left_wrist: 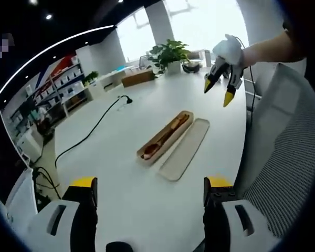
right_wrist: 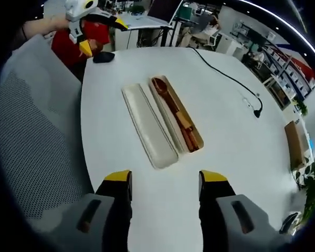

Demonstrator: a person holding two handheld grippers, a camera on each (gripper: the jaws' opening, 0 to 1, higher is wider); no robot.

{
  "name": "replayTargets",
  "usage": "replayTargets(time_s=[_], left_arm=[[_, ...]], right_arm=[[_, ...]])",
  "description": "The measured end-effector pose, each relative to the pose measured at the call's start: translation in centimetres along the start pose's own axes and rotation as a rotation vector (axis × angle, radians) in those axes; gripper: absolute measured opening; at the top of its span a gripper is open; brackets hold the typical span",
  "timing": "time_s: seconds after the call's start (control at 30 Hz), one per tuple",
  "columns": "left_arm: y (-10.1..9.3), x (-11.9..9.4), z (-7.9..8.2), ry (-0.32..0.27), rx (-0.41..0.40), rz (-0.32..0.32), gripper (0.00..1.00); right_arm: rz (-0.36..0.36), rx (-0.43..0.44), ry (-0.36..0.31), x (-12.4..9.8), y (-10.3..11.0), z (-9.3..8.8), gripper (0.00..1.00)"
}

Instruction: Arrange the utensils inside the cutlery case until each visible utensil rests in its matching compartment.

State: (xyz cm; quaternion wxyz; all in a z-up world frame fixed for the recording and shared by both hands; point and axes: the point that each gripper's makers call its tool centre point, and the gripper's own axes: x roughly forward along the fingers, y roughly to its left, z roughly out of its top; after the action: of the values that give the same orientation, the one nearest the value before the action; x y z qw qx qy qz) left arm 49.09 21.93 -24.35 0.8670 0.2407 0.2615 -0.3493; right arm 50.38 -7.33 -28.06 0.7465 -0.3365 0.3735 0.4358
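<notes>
Legible text: none. You find no label, brand, number or sign readable on the cutlery case (right_wrist: pixel 176 114), its lid (right_wrist: pixel 149 125), or the table (right_wrist: pixel 236 121).

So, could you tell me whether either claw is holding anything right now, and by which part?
Nothing is held. The left claw and right claw are both open above the table, apart from the cutlery case.

Our left gripper (left_wrist: pixel 149 191): white body, black jaws, yellow tips.
Our right gripper (right_wrist: pixel 165 184): grey-white body, black jaws, yellow tips.
Our right gripper's cable: thin and dark.
Our top: red.
</notes>
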Motion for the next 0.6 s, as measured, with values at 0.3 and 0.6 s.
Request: replayTargets(time_s=[0.3,0.6], left_arm=[[-1.5,2.6,-1.8,0.055,0.043,-0.086,0.81],[-1.4,4.1,-1.8,0.061,0.051,-0.125,0.8]], right_arm=[[0.101,-0.102,0.048,3.4,0.1,-0.7,0.49],[0.175,-0.152,0.051,5.5,1.3,0.3,0.48]])
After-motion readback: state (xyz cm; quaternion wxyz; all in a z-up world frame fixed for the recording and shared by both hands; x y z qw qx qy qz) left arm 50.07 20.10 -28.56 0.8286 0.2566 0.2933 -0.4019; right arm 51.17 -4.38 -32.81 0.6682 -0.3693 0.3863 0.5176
